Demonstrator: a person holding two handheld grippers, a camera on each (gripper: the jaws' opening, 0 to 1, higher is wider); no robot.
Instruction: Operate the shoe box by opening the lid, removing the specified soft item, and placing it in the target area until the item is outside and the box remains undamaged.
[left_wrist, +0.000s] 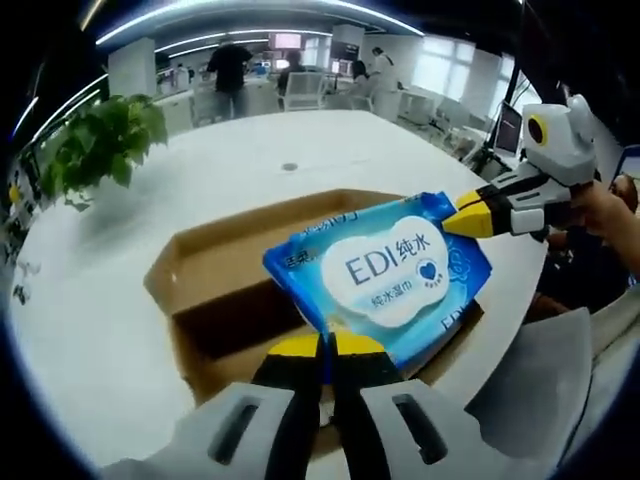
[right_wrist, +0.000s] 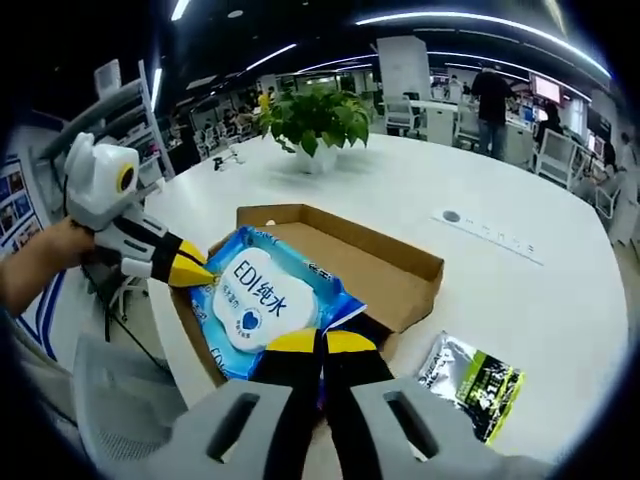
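Holding opposite ends of the wet-wipe pack (left_wrist: 385, 275), the left claw (left_wrist: 325, 350) and right claw (right_wrist: 320, 345) are each clamped on it above the open shoe box (right_wrist: 390, 265); its long axis runs between them, over the table (right_wrist: 520, 290).

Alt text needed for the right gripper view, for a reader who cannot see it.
Two yellow-tipped claws, the right claw and the left claw, grip a blue wet-wipes pack by opposite ends above an open cardboard box on a white table; a green-and-silver packet lies beside the box.
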